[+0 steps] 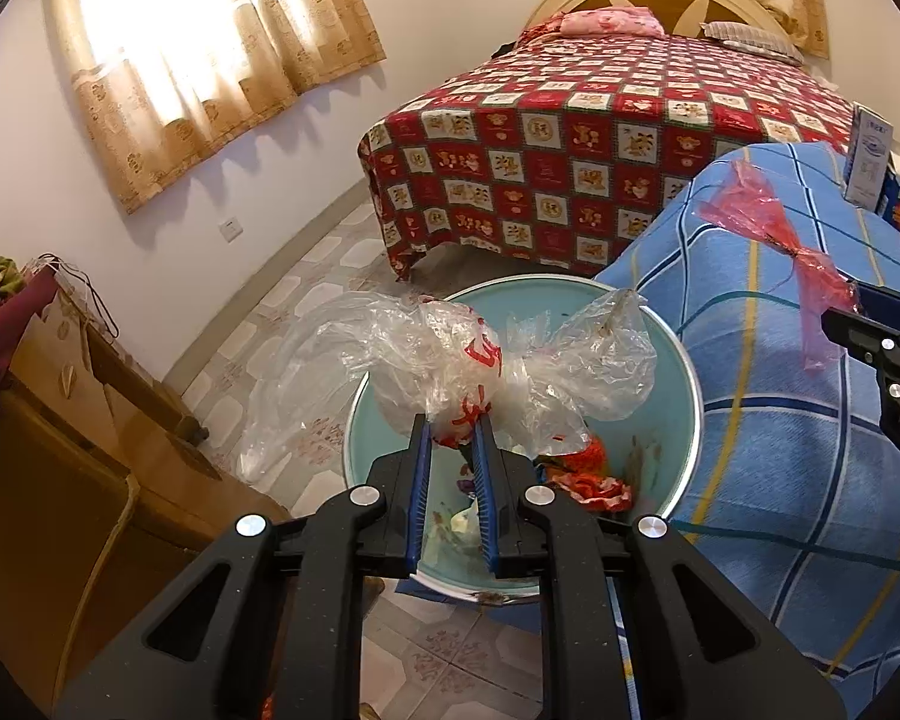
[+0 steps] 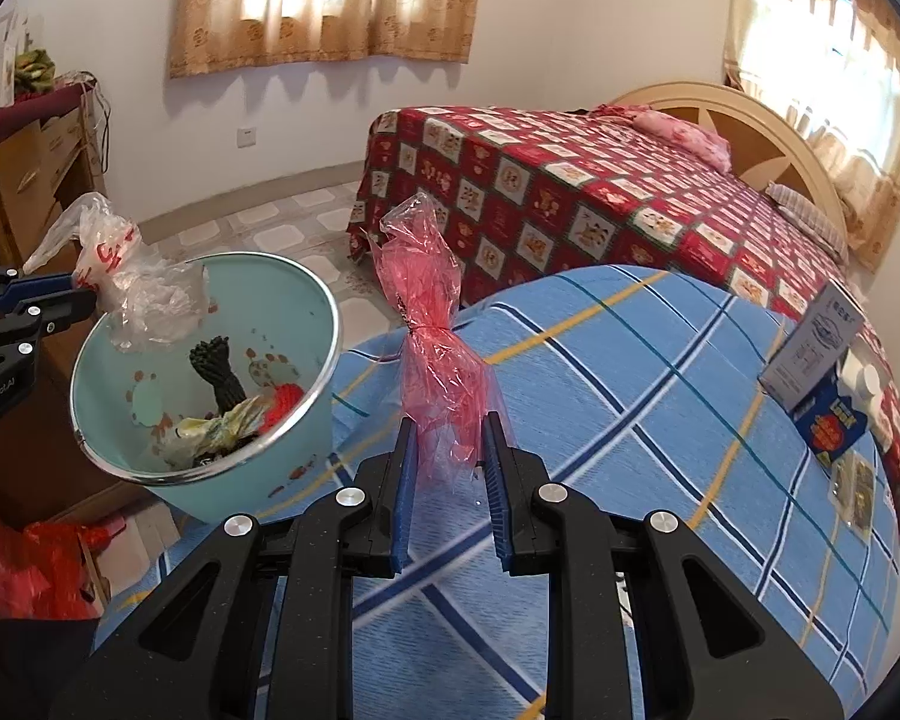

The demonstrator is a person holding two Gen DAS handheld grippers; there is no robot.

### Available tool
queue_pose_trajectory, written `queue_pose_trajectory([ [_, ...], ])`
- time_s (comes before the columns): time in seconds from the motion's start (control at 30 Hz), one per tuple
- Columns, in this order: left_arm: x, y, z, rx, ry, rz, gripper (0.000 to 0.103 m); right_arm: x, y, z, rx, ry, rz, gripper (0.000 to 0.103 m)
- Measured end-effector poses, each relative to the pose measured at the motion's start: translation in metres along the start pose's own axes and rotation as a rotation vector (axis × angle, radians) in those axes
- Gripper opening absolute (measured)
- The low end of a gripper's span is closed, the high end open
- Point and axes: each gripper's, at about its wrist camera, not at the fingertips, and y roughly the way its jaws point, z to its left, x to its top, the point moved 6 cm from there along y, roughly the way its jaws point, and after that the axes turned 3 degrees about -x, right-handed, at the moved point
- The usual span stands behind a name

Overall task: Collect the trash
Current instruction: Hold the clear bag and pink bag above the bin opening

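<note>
Clearly, both hands carry trash, and each thing sits where it does for a reason.

Left gripper (image 1: 453, 429): its 2 blue pads are closed on the clear plastic bag (image 1: 450, 360), near the knot with red print. The grip is low on the bag, so the loose part puffs out above the fingers.

Clear plastic bag, place: it hangs over the open mouth of the bin (image 2: 324, 300), already above the inside. I judge this is so it can drop straight in when the pads part.

Right gripper (image 2: 447, 438): it is closed on the lower end of the red plastic wrapper (image 2: 432, 324), which stands up from the fingers, tied in the middle by a thin string.

Red plastic wrapper, place: above the blue checked cloth (image 2: 630, 372), beside the bin and not yet over it. Probably it waits for its turn.

Bin: pale green, with a metal rim, standing on the floor just beside the blue cloth, so both hands reach it. Inside lie other pieces of trash, among them something black and something red.

Still to collect: a white box (image 2: 810, 348) and a blue carton (image 2: 837, 420) sit on the far part of the cloth; if they are trash I cannot tell.

Risk: the thin clear bag may cling to the pads.
</note>
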Motion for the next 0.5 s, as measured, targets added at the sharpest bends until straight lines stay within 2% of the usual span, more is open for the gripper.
queue_pose_trajectory([
  [0.5,-0.012,0.002,0.022,0.022,-0.019,0.015,0.014,0.007,0.002,0.024,0.018,-0.043,0.000,0.022],
])
